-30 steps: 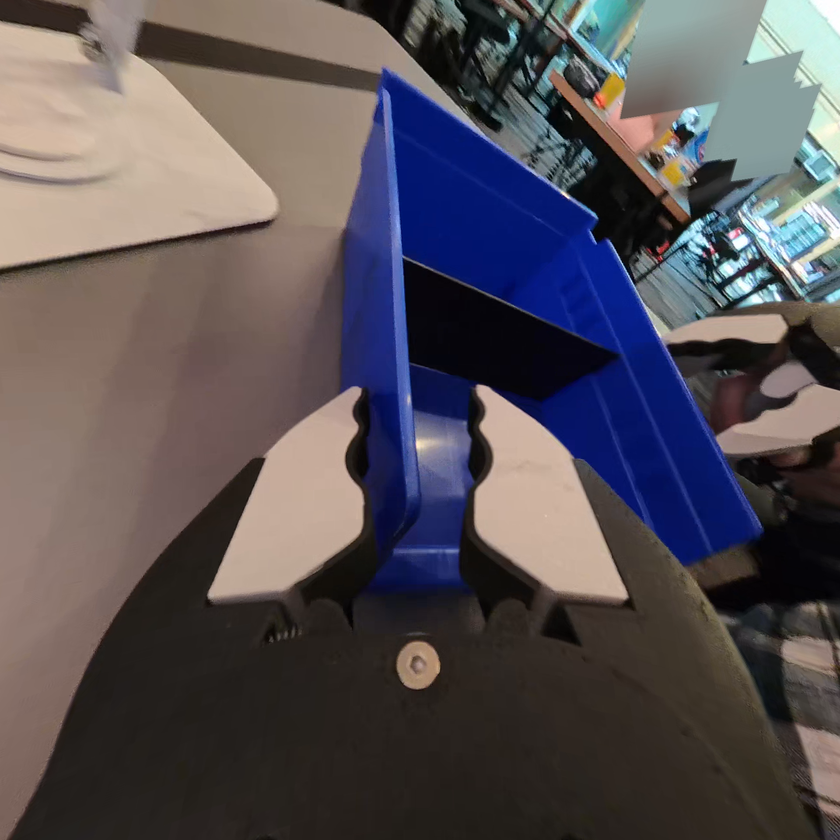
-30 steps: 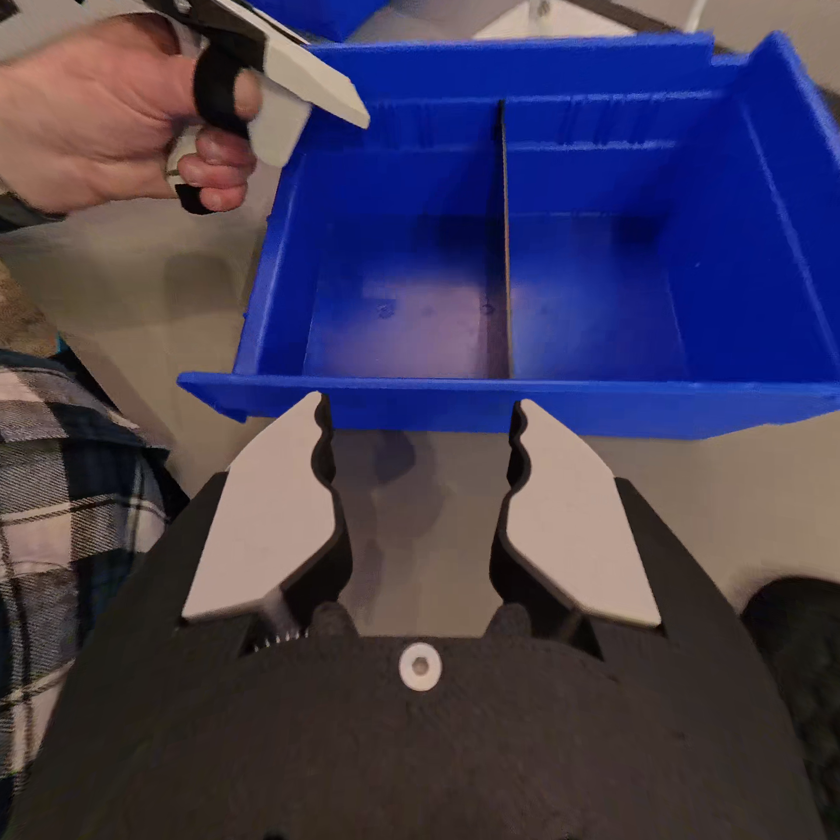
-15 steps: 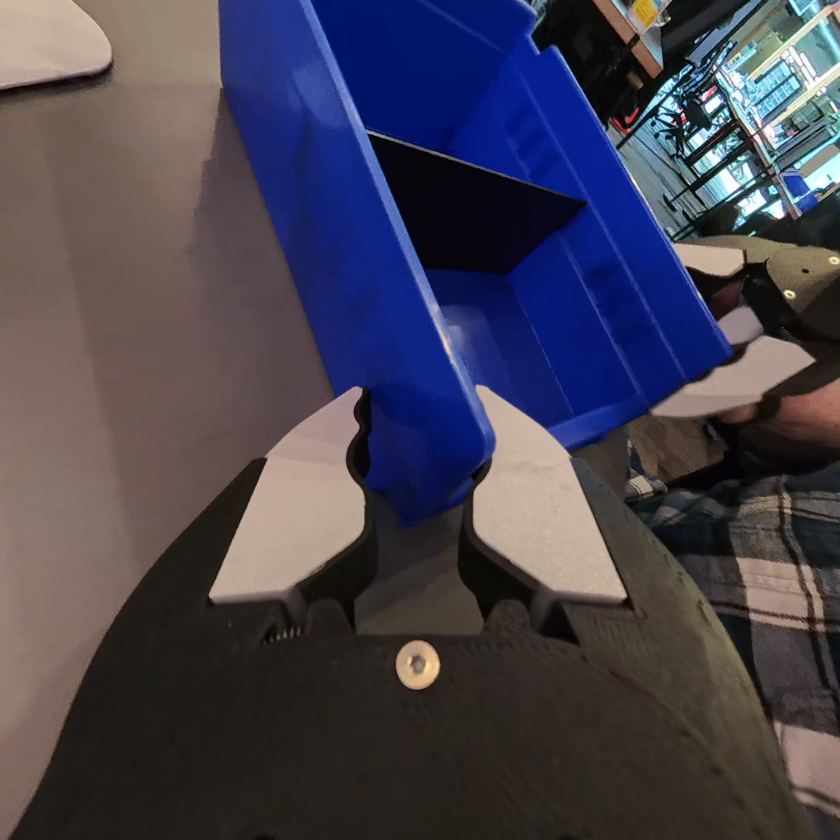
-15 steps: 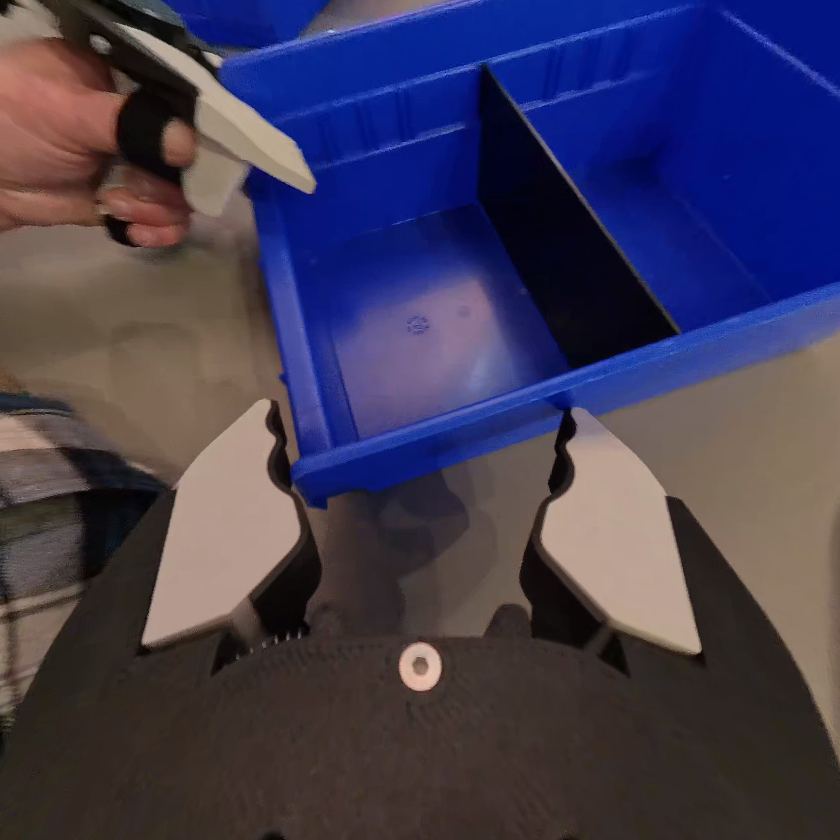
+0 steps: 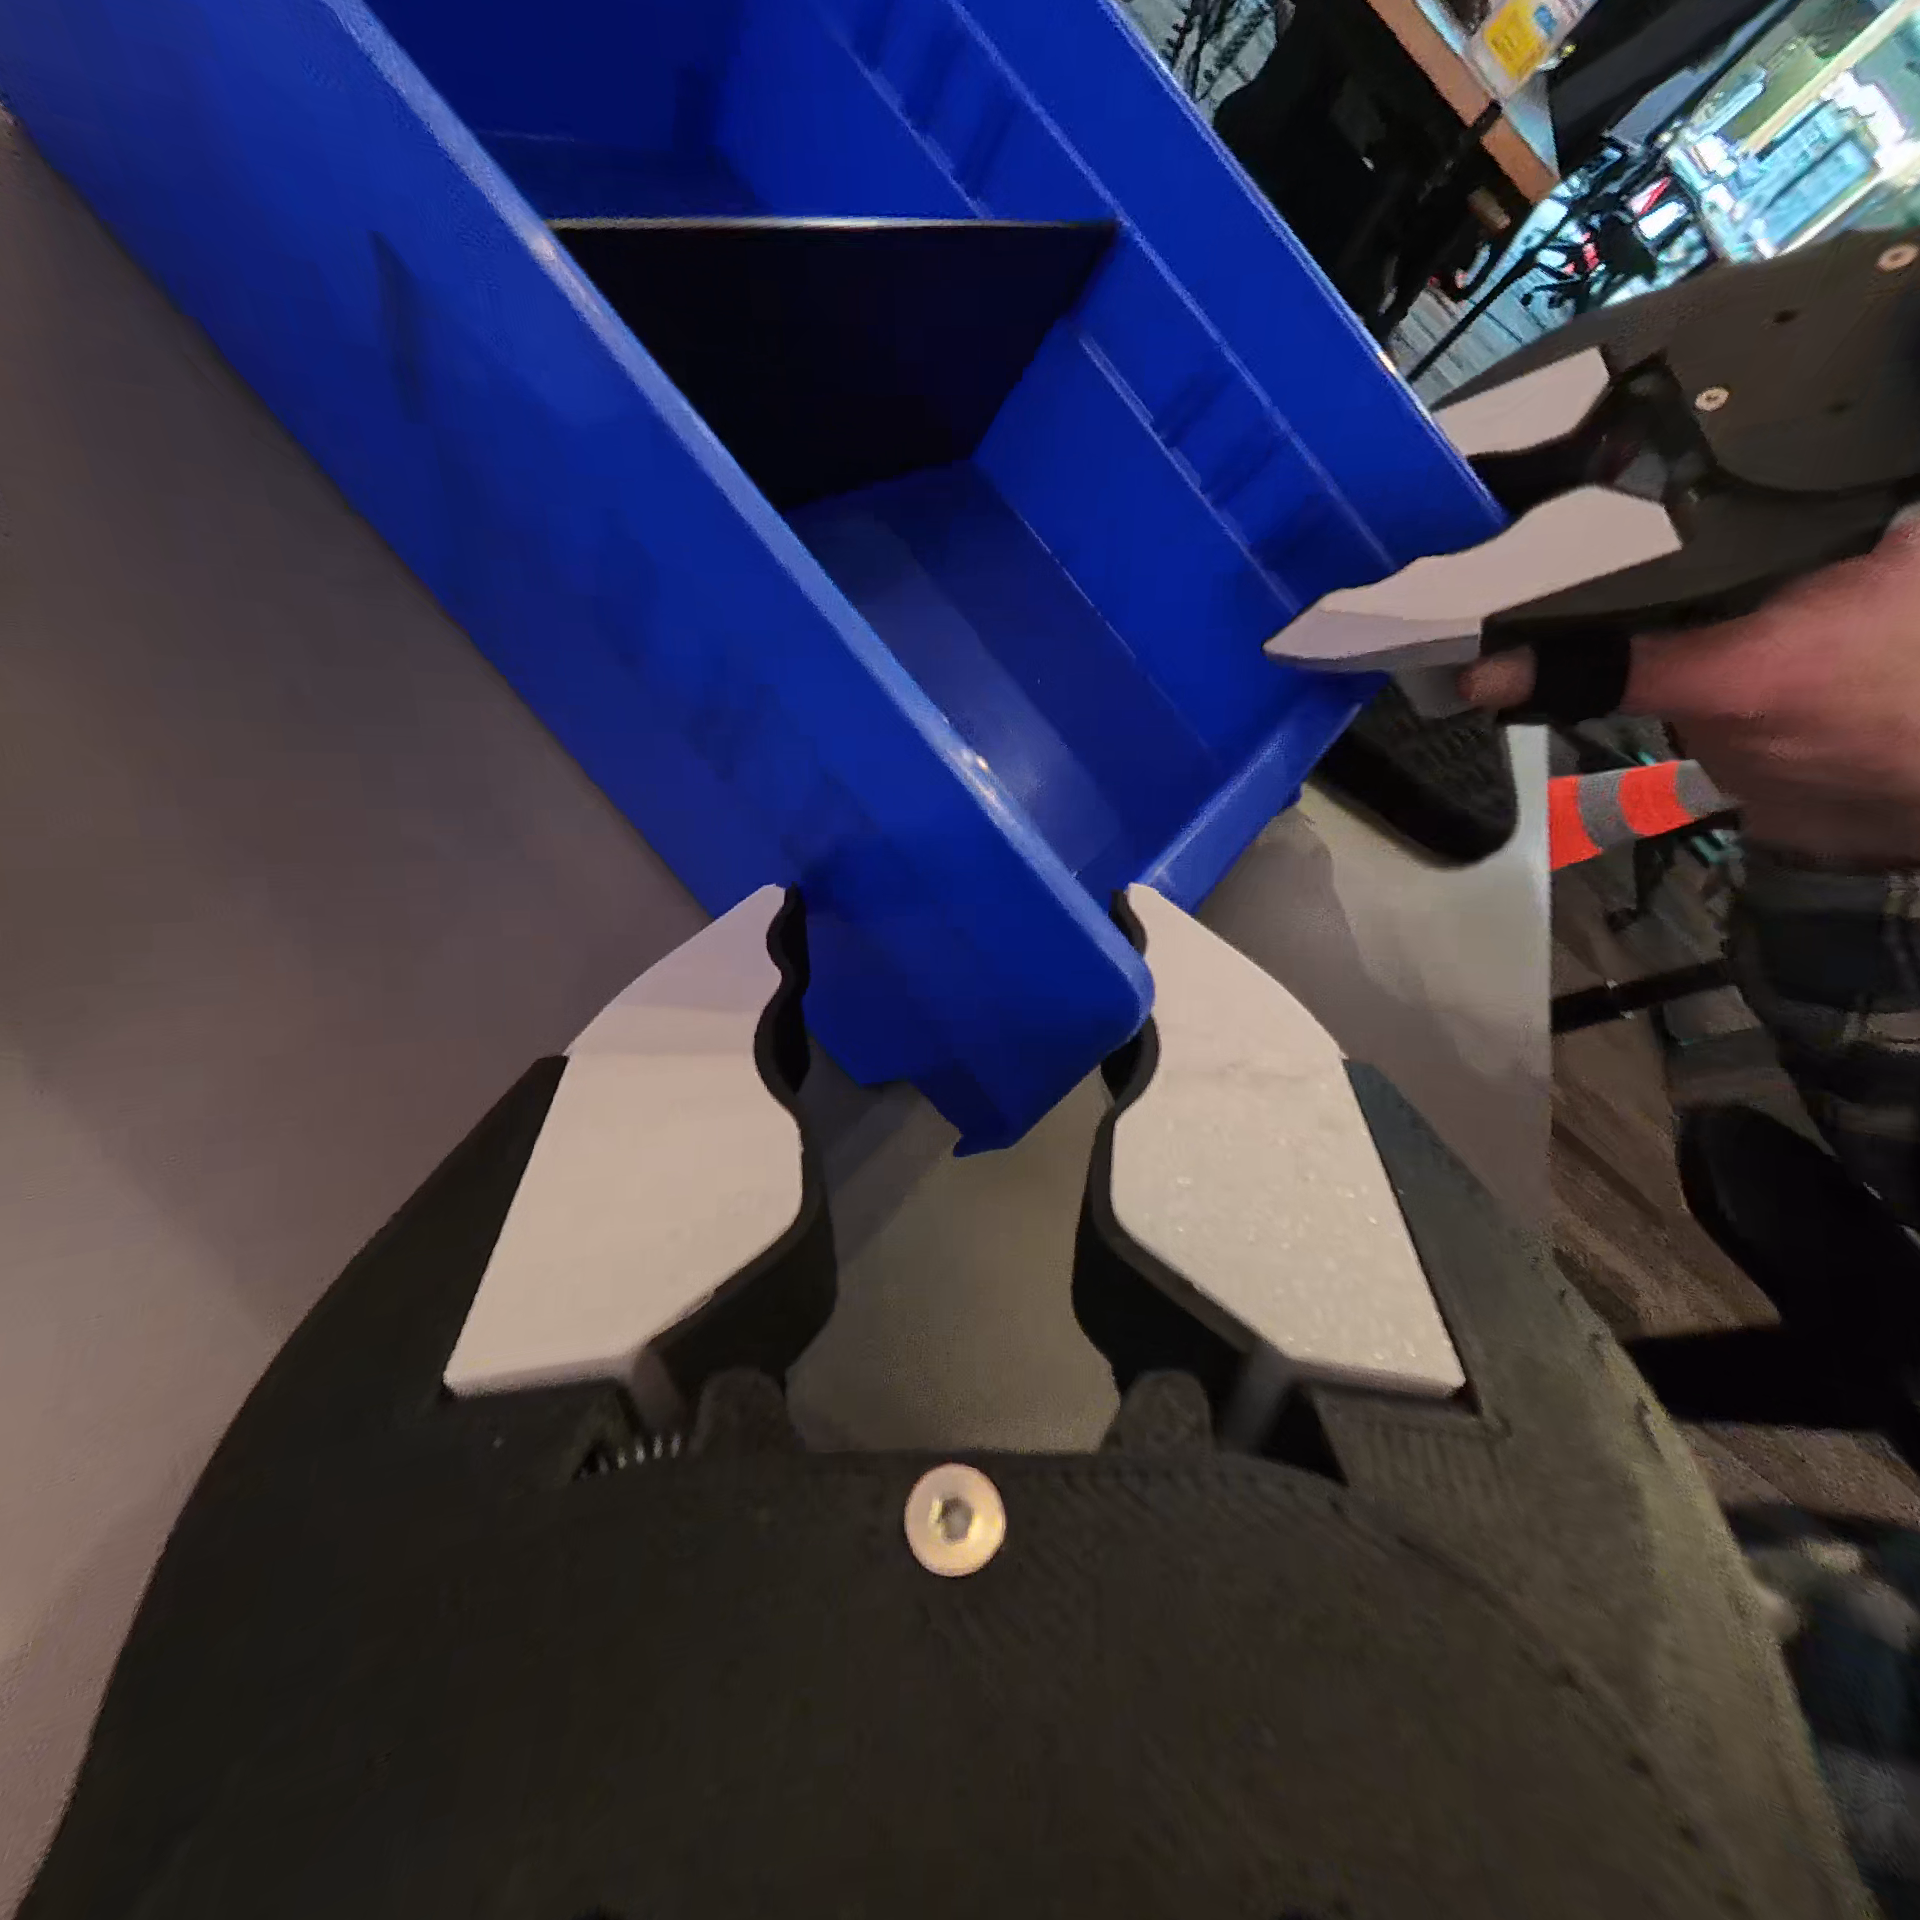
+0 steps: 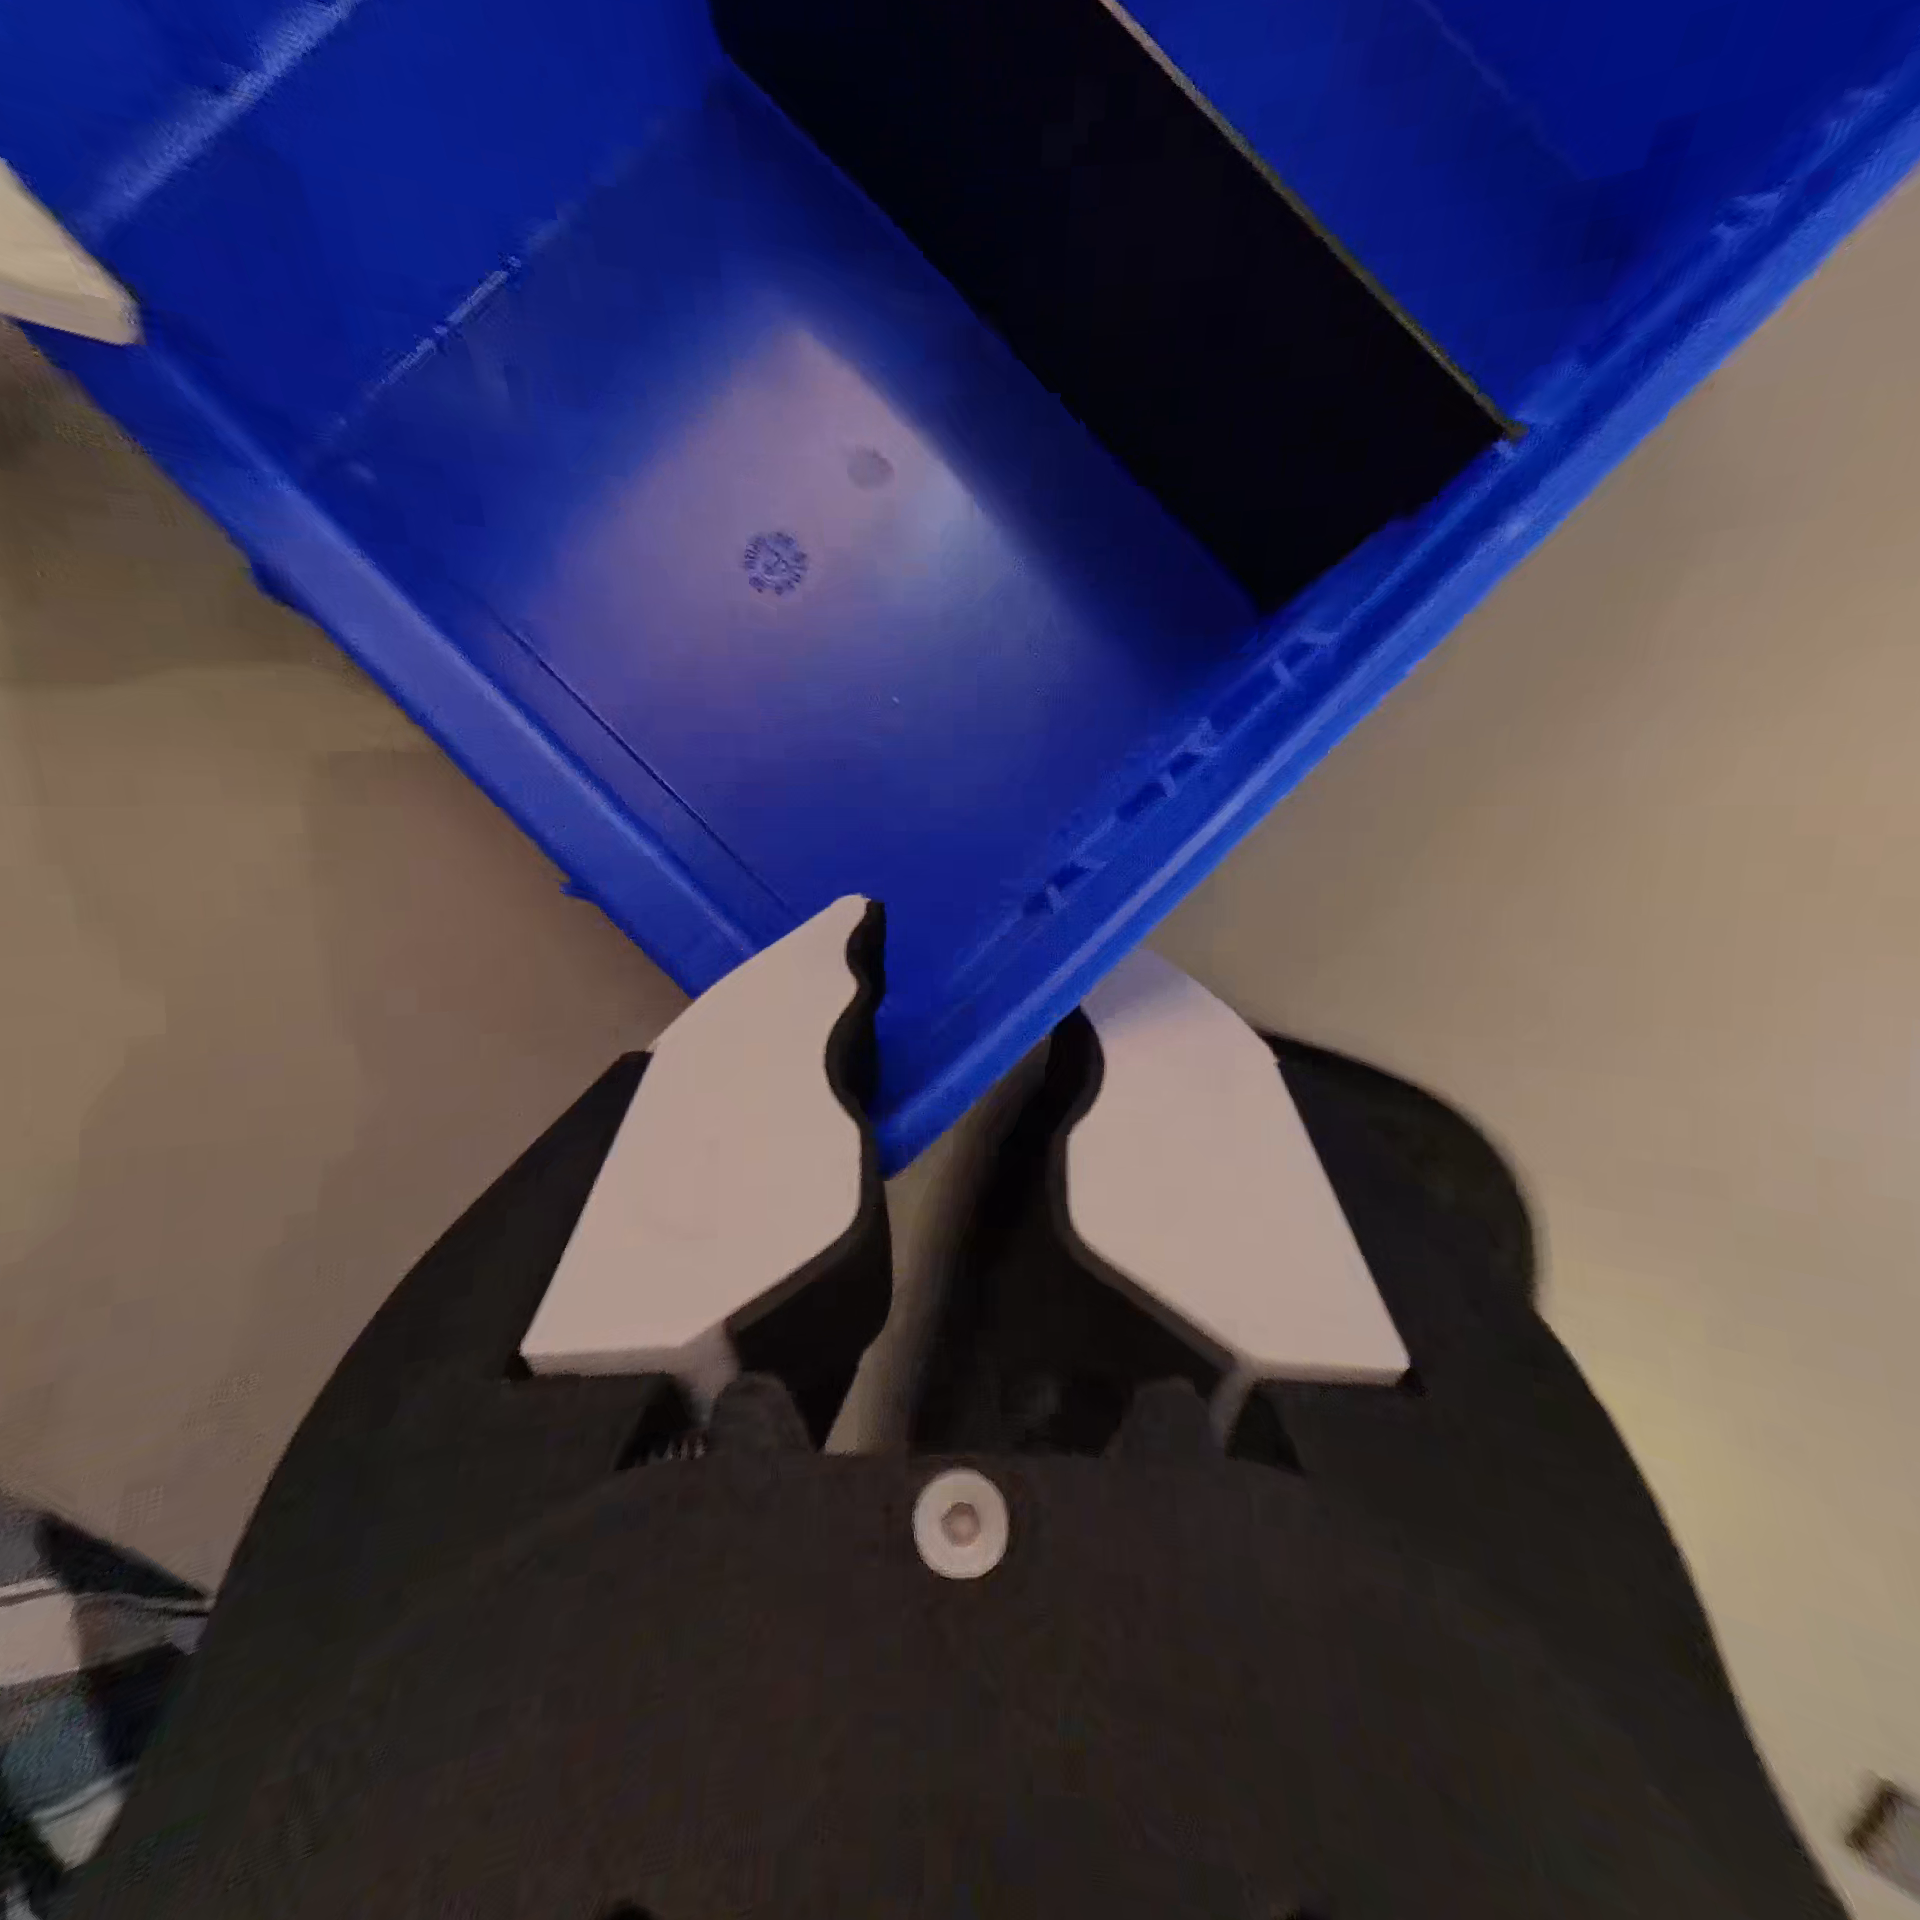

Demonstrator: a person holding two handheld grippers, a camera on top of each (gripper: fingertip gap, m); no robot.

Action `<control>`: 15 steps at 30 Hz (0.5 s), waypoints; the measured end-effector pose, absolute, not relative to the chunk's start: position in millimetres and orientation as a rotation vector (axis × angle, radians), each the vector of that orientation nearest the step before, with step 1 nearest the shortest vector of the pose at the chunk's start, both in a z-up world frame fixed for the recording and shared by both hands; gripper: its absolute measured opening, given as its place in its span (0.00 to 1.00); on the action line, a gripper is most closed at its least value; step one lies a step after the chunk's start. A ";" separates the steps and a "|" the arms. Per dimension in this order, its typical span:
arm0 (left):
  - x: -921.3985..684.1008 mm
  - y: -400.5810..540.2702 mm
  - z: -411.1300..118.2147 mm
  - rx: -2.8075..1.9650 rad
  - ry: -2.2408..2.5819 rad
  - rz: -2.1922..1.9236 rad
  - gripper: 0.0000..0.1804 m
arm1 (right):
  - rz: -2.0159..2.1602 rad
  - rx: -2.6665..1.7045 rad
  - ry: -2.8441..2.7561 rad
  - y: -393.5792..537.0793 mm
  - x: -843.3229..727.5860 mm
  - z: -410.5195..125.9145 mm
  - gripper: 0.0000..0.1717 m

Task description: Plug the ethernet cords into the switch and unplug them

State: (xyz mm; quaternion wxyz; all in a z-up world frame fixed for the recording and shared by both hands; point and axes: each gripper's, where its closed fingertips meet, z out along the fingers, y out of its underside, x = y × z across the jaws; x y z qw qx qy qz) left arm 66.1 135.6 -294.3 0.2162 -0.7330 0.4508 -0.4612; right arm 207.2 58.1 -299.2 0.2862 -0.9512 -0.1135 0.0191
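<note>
Blue bin (image 5: 644,540) with unreadable moulded mark

Grey matte tabletop (image 5: 260,727), reads beige in the right wrist view (image 6: 1558,831). Beyond its edge, a wood-look floor (image 5: 1662,1226). Far background top right: wooden desk edge (image 5: 1455,94), dark chair frames (image 5: 1538,260), brightly lit shelving or glazing (image 5: 1766,135), blurred. Light soft, diffuse.

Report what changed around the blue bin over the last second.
The left claw slid back along the blue bin's side wall to its near corner and opened wider around it. The right claw moved from the front wall to another corner and narrowed around it. Unchanged: bin empty, black divider in place.
</note>
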 end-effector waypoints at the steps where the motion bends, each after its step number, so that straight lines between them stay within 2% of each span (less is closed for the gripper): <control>1: 78.7 139.4 -294.2 -2.041 1.250 -1.265 0.30 | 0.058 -2.565 -0.288 65.5 222.7 -299.7 0.16; 5: 130.9 150.0 -293.4 -2.051 1.229 -1.274 0.33 | -0.043 -2.650 -0.279 90.6 287.2 -300.9 0.08; 15: 246.7 180.8 -292.9 -2.087 1.104 -1.243 0.34 | -0.033 -2.721 -0.262 144.4 413.2 -300.9 0.05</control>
